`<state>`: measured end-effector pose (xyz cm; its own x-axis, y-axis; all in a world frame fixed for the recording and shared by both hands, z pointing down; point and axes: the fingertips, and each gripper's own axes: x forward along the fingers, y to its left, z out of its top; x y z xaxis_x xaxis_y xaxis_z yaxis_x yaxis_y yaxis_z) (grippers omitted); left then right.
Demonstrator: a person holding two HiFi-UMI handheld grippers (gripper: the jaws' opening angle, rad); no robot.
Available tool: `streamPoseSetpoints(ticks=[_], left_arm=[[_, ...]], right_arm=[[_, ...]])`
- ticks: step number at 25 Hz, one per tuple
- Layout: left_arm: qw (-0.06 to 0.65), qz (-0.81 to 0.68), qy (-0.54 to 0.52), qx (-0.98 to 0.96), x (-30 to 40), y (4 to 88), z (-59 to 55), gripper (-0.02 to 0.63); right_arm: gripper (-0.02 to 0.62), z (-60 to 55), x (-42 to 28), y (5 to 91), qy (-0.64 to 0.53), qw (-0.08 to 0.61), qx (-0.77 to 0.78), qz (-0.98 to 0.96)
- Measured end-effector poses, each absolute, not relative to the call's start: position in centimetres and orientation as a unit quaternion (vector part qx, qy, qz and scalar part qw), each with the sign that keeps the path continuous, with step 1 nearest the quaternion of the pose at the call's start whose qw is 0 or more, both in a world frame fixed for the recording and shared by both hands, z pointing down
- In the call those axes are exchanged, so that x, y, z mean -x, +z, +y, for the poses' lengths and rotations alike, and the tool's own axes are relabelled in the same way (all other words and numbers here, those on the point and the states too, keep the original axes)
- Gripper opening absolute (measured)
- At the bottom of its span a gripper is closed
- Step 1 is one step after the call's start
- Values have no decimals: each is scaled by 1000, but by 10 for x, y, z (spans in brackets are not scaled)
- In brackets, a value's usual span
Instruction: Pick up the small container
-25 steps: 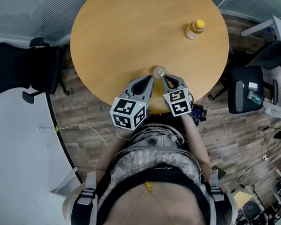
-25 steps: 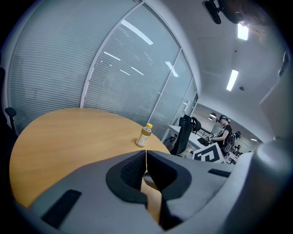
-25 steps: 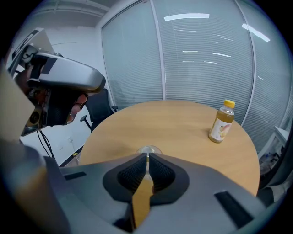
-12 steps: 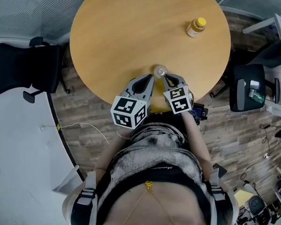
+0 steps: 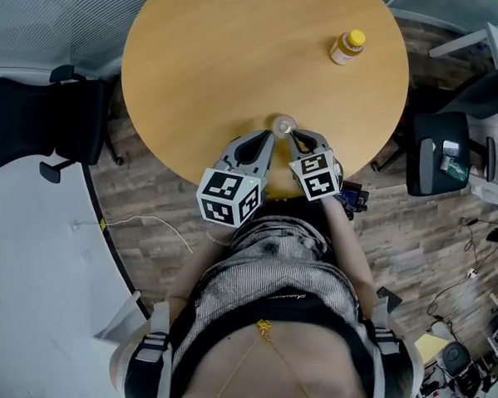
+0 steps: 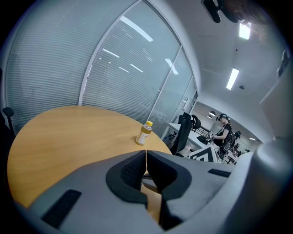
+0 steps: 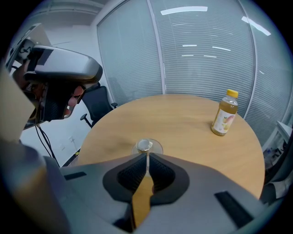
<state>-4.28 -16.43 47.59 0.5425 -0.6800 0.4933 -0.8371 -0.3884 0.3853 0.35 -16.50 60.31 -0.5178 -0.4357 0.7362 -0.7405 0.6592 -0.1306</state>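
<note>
Left gripper [image 5: 268, 138] and right gripper [image 5: 294, 137] tilt downward side by side, tips just beside the container [image 5: 284, 125], both closed on nothing.

Left tool [image 5: 267, 139], right tool [image 5: 296, 138]: grey shells, black ribbed pads [image 7: 131, 173], black-and-white marker cubes [image 5: 228, 199]. Wearer: grey ribbed top [image 5: 270, 274], black straps [image 5: 285, 302].

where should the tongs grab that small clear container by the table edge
Probably grip the small container across its narrow round top, upright above a wider clear base. Come from the person's side, angled down: the right tongs sit just behind it, shut, so open them first.
</note>
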Motion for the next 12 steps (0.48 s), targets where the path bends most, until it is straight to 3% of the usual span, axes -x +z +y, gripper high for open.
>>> streamPoseSetpoints(ticks=[12], left_arm=[[309,-457,127,-825,44,478,-167,25]], right_arm=[[35,-159,0,603,235,332,-336,-850]])
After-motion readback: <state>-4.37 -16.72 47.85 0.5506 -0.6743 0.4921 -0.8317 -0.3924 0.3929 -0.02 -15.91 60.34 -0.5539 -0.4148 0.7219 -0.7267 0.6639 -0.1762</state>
